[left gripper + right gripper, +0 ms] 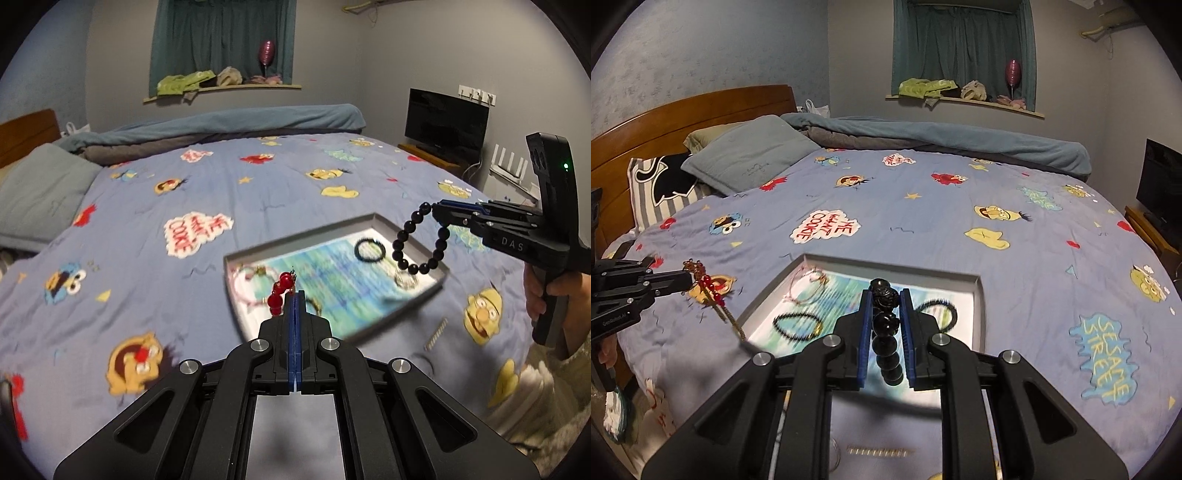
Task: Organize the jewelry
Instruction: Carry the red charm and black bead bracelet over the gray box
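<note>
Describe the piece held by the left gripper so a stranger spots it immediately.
Start at the shallow grey tray on the cartoon bedspread. At its near-left side, the left gripper pinches a red-beaded chain, the only red jewelry; the right gripper's bracelet is black.

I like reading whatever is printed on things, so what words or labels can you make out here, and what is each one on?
"DAS": on the right tool.
"GenRobot.AI": on the left tool.
"ME WANT COOKIE": red letters in a white patch on the bedspread.
"SESAME STREET": yellow letters in a blue patch on the bedspread.
Tray lining: print too blurred to read.
Small marks on the grey pillow: too small to read.
</note>
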`<action>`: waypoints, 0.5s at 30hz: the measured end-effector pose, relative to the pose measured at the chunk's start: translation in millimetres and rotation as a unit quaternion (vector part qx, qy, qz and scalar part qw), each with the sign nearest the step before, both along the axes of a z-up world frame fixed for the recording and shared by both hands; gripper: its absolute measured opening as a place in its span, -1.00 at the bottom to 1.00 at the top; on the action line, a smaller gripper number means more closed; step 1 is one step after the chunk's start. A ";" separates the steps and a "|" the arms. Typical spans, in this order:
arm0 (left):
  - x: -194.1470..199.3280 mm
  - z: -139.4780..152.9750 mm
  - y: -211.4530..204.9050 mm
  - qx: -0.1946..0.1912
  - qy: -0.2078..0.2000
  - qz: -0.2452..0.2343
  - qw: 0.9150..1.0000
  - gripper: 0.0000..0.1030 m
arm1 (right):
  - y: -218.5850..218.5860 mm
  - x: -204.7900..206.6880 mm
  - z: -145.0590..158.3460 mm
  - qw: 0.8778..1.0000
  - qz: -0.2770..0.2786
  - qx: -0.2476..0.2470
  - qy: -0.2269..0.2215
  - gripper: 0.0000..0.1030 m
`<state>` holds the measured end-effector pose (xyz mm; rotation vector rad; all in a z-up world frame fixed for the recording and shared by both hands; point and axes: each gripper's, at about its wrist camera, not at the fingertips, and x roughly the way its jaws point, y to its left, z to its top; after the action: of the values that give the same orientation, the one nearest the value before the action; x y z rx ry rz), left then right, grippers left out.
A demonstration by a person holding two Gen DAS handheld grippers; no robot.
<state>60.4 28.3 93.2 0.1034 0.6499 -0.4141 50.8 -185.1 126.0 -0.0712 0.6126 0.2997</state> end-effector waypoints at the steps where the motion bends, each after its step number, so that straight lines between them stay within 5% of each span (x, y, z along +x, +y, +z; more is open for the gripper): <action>1: 10.9 1.6 -3.7 -0.001 0.001 -0.003 1.000 -0.98 | 1.4 7.8 0.1 1.000 -0.001 -0.002 0.001 -0.71; 15: 113.2 -25.8 -70.0 0.056 0.016 -0.029 0.998 -0.98 | 26.6 90.0 -32.5 0.999 0.011 0.024 0.046 -0.71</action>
<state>173.5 -41.7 67.5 0.2228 0.7019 -0.4367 140.9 -158.5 93.5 -0.0182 0.6964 0.3407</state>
